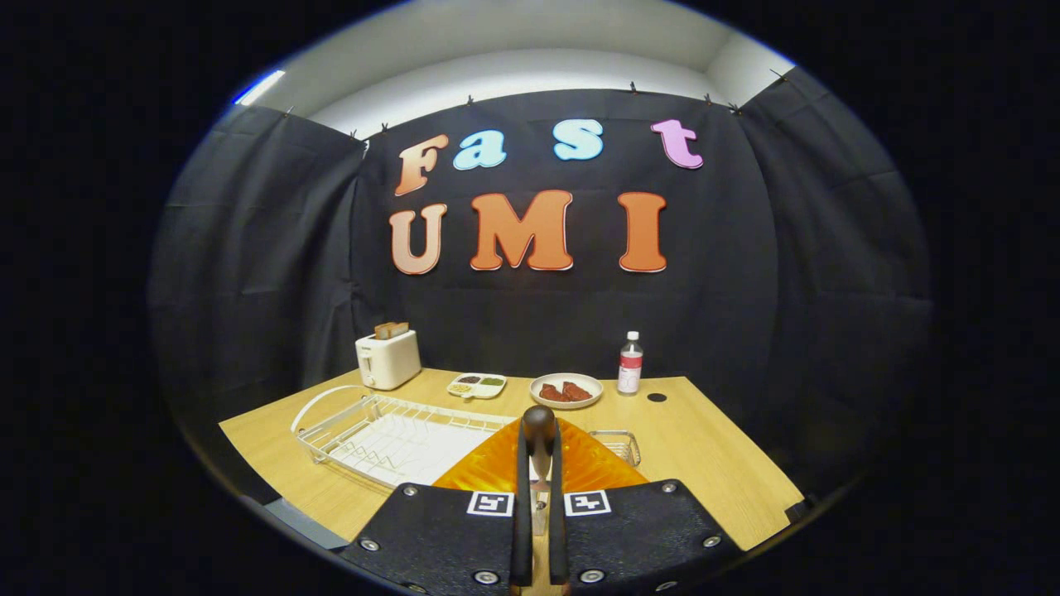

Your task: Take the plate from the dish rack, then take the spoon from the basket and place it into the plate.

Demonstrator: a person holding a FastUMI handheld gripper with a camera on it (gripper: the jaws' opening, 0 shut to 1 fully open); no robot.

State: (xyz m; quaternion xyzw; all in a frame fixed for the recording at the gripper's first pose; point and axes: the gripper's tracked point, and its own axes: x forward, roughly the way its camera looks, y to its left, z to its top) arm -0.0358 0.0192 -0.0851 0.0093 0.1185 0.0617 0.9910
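One spoon (539, 430) in closed jaws, one plate (497, 472)

Hand-held gripper (539, 463) clamped on dark-handled spoon (539, 430), orange plate (505, 468) just beyond, white dish rack (389, 430) alongside

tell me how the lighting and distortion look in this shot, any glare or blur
Gripper view: strong fisheye bend, the table edges and dish rack curve. Even, dim booth light, with a bright strip glowing above the wall. The orange plate glows with soft glare on its ribs. The gripper, jaws shut on the spoon, sits slightly soft up close.
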